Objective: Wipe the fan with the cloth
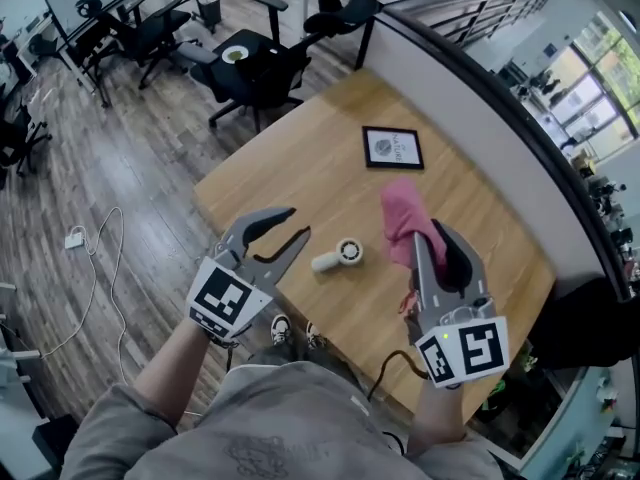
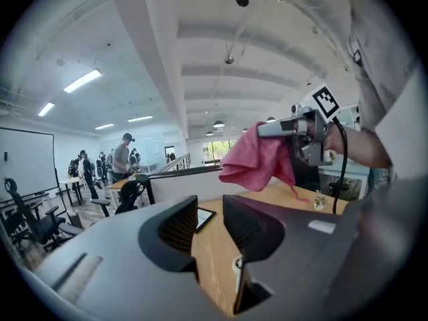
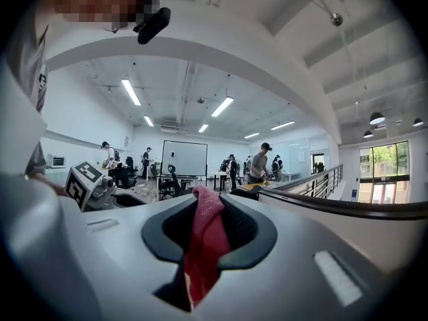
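The wooden tabletop (image 1: pixel 300 168) is curved along its far edge, where a dark-topped partition (image 1: pixel 480 78) bounds it; a framed picture (image 1: pixel 392 148) lies flat near that edge; the small white fan (image 1: pixel 340 255) lies, on its side it seems, near the front edge, between the two tools as the head view shows them. The right hand-held gripper (image 1: pixel 432 238) is clenched on the pink cloth (image 1: pixel 402 218), which hangs above the tabletop; the left hand-held gripper (image 1: pixel 298 222) is released, jaws apart and empty. Beyond lie plank flooring (image 1: pixel 130 168), black office chairs (image 1: pixel 260 68), a loose white cable (image 1: pixel 100 258) and a whiteboard (image 3: pixel 180 158).
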`<state>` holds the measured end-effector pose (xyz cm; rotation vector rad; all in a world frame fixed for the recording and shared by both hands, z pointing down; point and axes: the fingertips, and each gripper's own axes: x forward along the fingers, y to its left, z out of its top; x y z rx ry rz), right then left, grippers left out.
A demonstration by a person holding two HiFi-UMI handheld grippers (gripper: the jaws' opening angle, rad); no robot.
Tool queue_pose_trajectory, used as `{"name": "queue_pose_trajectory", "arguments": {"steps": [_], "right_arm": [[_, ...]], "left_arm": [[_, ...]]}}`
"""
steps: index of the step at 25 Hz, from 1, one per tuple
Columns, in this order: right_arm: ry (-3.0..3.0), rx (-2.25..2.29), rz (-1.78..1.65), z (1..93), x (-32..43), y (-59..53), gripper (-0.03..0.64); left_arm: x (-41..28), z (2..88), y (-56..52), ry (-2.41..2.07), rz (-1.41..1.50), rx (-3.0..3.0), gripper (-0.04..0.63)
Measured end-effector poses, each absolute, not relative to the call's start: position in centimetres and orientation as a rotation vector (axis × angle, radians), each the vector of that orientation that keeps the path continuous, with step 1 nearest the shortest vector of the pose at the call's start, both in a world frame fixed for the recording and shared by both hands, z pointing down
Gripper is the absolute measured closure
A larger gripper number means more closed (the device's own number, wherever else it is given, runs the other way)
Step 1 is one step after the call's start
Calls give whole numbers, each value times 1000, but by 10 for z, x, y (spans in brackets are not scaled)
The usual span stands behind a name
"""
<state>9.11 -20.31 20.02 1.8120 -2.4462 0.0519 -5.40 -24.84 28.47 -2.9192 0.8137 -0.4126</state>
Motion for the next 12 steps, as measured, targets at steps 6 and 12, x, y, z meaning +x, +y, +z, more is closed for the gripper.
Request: {"name": "queue_pose_trajectory", "arguments": {"steps": [6,12], "right_arm": [[-2460,1849,-25,171,90,-182,545],[-2466,1867,-48,158,86,-166,546]], "left_arm": [[-66,242,-240,873,-339,-2870,514],[-74,223,-229,896,-354,-2861,537]]}}
